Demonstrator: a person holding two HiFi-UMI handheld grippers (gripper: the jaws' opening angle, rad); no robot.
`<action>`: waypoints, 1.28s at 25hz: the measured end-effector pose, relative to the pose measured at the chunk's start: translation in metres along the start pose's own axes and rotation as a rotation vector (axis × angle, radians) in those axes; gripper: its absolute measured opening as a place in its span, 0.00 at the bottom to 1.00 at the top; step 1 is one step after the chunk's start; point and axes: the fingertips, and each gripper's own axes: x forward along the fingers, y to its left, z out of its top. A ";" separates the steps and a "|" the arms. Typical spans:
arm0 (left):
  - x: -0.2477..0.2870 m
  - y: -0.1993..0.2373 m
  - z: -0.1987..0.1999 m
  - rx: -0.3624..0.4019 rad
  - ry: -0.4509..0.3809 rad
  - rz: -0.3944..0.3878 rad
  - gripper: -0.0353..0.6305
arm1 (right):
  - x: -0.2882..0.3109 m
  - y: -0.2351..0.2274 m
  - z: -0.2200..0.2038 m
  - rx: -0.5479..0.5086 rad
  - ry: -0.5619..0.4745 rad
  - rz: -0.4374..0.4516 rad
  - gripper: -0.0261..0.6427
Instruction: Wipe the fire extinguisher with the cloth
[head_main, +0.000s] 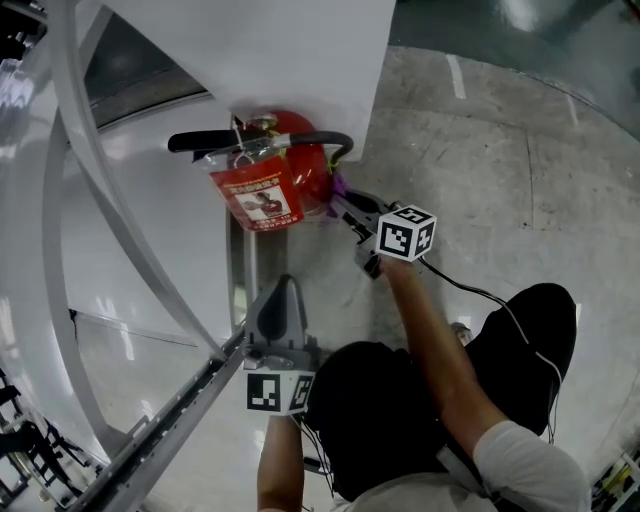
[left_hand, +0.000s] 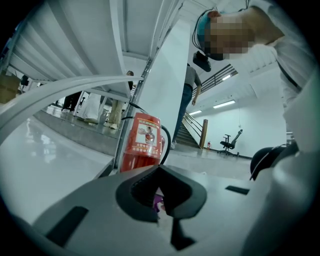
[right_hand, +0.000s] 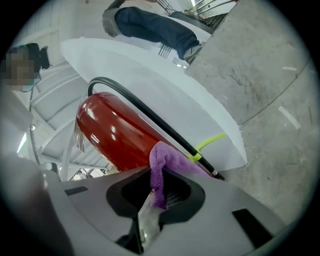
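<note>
Glossy red fire extinguisher (head_main: 305, 165), black hose (right_hand: 150, 118), plastic-sleeved label (head_main: 262, 198), at foot of white column (head_main: 300, 50). Right gripper (head_main: 342, 202) clamps purple cloth (right_hand: 162, 160) against its side; left gripper (head_main: 285, 287) jaws together, empty, nearby.

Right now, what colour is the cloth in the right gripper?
Purple; the cloth shows best in the right gripper view.

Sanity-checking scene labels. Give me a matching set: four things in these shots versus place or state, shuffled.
Things:
1. red metal fire extinguisher
2. purple fuzzy cloth
3. black rubber hose
4. left gripper

Place or state:
A. holds nothing, back from the extinguisher
B. pinched in the right gripper, against the red body
C. next to the white panel
D. runs along the red body's side

Pairs: 1-C, 2-B, 3-D, 4-A
</note>
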 end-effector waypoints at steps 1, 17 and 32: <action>0.000 0.001 0.000 0.000 -0.001 0.002 0.06 | -0.001 0.004 0.002 -0.011 0.005 0.003 0.12; -0.008 0.012 0.021 -0.008 -0.036 0.037 0.06 | -0.018 0.081 0.042 -0.070 0.001 0.064 0.12; 0.009 0.008 0.035 -0.011 -0.063 0.035 0.06 | -0.034 0.150 0.100 -0.127 -0.031 0.181 0.13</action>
